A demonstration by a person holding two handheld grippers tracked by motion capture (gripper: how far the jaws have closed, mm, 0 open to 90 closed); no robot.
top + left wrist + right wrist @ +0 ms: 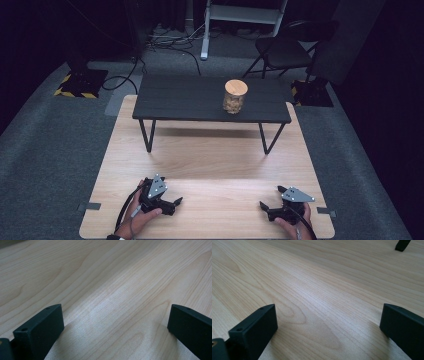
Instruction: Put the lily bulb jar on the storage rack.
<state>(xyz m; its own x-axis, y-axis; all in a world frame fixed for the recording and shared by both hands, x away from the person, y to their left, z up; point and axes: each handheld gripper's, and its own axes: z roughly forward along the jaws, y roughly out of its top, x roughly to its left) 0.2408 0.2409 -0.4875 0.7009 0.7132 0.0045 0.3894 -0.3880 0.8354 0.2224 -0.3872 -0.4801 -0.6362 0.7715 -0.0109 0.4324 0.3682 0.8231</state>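
At the lower left of the high view, the left black two-jaw gripper [176,202] is held in a hand [141,218] on the pale wooden counter [210,165], its jaws spread wide and pointed toward the frame's right; at the lower right, the right black two-jaw gripper [263,206] is held the same way, its jaws likewise parted and turned toward the left; nothing is gripped by either. In both gripper views, bare wood grain is seen between the separated jaws; a dark leg tip [402,245] is caught at the upper right of the right gripper view. Farther up the high view, a low black slatted bench on thin metal legs [190,100] is set across the counter; a clear glass jar with a round wooden lid [234,96] is placed upright on its right half. Beyond, a dark folding chair [285,50] is seen on grey carpet.
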